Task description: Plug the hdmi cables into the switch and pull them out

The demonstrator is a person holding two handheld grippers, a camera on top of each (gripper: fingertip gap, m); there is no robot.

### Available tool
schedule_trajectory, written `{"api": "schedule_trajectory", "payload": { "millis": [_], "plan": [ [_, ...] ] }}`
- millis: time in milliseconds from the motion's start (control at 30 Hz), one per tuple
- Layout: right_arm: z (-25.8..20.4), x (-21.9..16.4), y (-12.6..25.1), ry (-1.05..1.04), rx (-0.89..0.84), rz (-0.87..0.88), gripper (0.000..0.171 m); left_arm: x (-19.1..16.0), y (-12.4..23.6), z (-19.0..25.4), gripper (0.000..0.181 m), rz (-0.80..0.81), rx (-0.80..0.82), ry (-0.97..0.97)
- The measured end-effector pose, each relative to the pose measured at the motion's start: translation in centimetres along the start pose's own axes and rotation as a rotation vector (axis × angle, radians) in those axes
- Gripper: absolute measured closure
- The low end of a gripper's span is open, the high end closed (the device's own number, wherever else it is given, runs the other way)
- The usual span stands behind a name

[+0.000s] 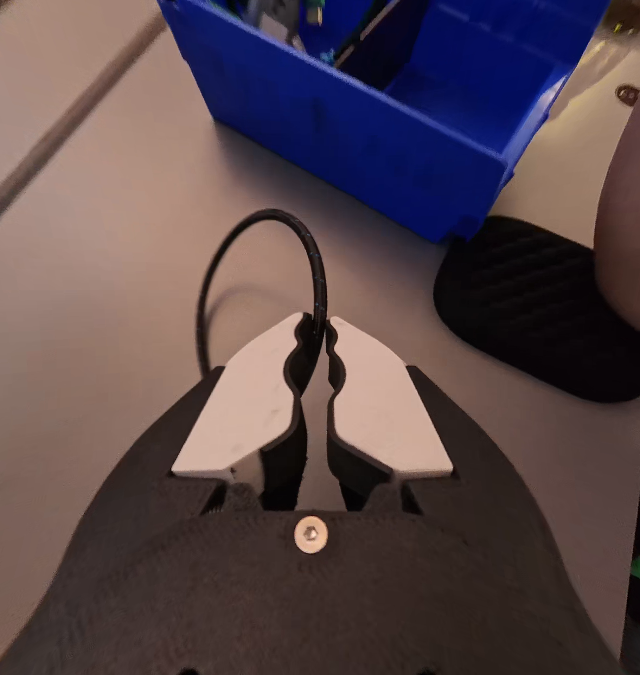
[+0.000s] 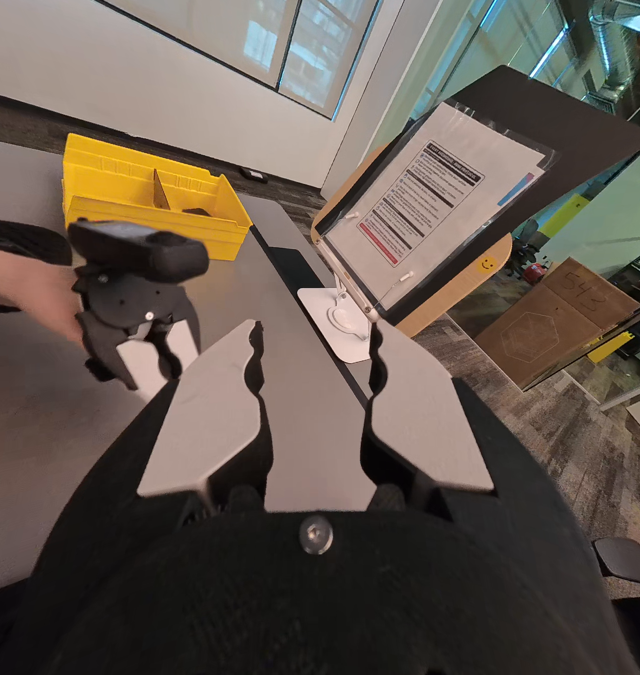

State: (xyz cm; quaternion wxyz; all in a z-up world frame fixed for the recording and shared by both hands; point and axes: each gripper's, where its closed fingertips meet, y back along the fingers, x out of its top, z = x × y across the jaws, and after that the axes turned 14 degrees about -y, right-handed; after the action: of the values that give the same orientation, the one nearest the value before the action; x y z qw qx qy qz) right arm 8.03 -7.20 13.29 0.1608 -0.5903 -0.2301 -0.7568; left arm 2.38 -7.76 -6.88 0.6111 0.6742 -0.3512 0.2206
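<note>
The left tool (image 1: 324,321) is closed on a thin black braided cable (image 1: 313,263), pinched right at the fingertips. From there the cable arches up and ahead of the tool, then curls back down past its left finger towards the grey surface (image 1: 110,255). No plug and no switch show in either view, so I cannot tell which end is held or where the socket lies.

Ahead of the left tool and a little to its right stands a blue plastic bin (image 1: 347,128) with mixed parts inside. A black textured pad (image 1: 523,307) lies to the right.

The right tool (image 2: 315,328) is spread wide and holds nothing — only the surface shows between its fingers. The left tool (image 2: 157,365) appears ahead to its left, in front of a yellow plastic divided bin (image 2: 154,208). A white stand holding a printed sheet (image 2: 421,226) rises ahead to its right.

The main risk is the shallow tip grip: a springy round cable could twist or slip out under any pull. Gripping the cord rather than the plug housing would also leave little control for lining up a connector.
</note>
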Motion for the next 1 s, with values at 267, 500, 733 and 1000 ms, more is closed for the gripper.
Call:
{"api": "schedule_trajectory", "payload": {
  "millis": [267, 500, 733, 1000],
  "plan": [
    [0.2, -0.7, -0.6, 0.001, -0.002, -0.035, 0.114, -3.2, -2.6, 3.5, 0.151, -0.009, -0.185, 0.165],
    [0.9, -0.9, 0.6, 0.001, -0.039, -0.040, 0.114, -4.1, 10.3, -1.9, 0.134, 0.151, -0.051, 0.218],
    [1.6, -1.4, 0.0, -0.007, -0.062, -0.058, 0.114, -19.4, 28.7, -23.0, 0.137, -0.299, 0.475, -0.107],
    [1.8, -3.4, -2.3, 0.012, -0.092, -0.173, 0.114, -33.8, 25.6, -26.7, 0.153, -0.678, 0.226, -0.124]
  ]
}}
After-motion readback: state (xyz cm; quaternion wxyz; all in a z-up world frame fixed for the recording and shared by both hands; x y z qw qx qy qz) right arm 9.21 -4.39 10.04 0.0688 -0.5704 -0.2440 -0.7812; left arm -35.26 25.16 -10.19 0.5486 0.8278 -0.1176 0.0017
